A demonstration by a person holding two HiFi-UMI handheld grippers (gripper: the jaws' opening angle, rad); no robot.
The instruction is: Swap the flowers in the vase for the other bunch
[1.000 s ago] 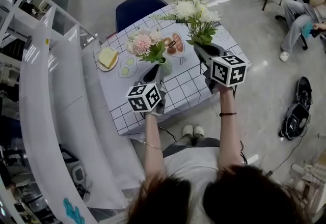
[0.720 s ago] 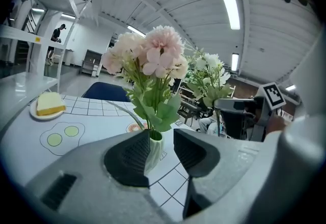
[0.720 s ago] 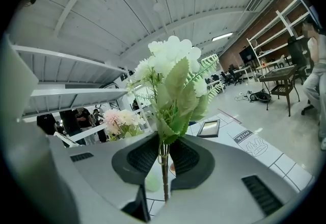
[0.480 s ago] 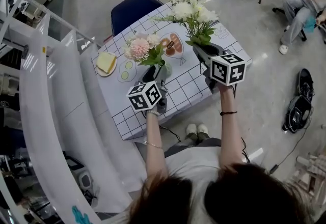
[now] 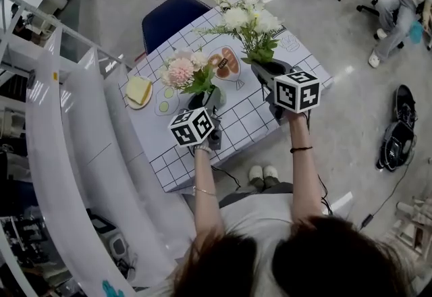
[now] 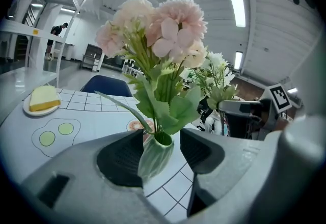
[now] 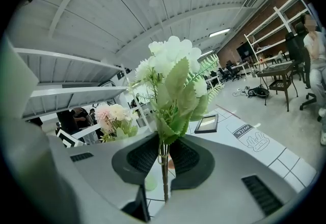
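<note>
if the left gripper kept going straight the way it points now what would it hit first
The green vase holding the pink flowers. It stands between the jaws of the left gripper, which have just been opening and stand apart, so going on would likely shove it.

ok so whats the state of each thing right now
green ribbed vase: upright on checked table, pink flowers inside
left gripper: open around the vase, jaws have just been opening
right gripper: shut on white flower bunch stems
white flower bunch: held upright, outside the vase
</note>
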